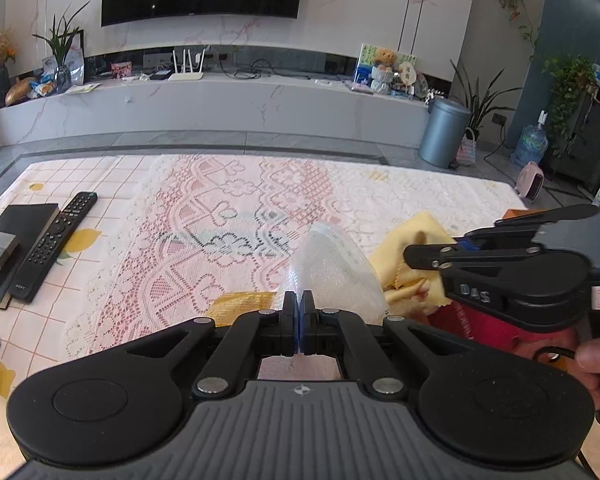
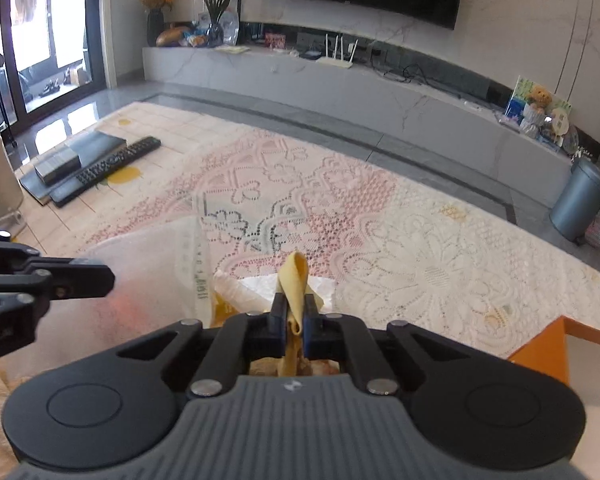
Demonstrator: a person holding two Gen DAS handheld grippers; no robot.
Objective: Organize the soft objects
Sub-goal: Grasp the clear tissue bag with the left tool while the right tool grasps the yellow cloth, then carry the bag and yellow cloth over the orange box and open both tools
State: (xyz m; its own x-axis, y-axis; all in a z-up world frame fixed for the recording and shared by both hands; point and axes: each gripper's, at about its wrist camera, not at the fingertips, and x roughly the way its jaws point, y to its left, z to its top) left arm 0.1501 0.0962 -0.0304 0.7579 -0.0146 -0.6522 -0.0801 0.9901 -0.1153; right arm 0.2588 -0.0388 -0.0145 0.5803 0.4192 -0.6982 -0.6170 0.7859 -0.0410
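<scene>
Over the lace-covered surface [image 2: 440, 264], near its front edge: left gripper [image 1: 299, 300] fully closed on the edge of a translucent white mesh bag [image 1: 334, 264], held up off the lace. Right gripper [image 2: 293, 312] clamped on a fold of yellow cloth [image 2: 296, 276], a loop standing above the jaws, the rest hanging below; more of that cloth heaped just right of the bag in the left wrist view. Both pieces judged light, limp and thin, likely to sag, twist and slip from a shallow pinch. Best taken by a doubled fold or hem, deep between the pads, not by a single corner. Remote control [image 1: 54, 240] and dark book [image 1: 22, 220] well apart at far left.
</scene>
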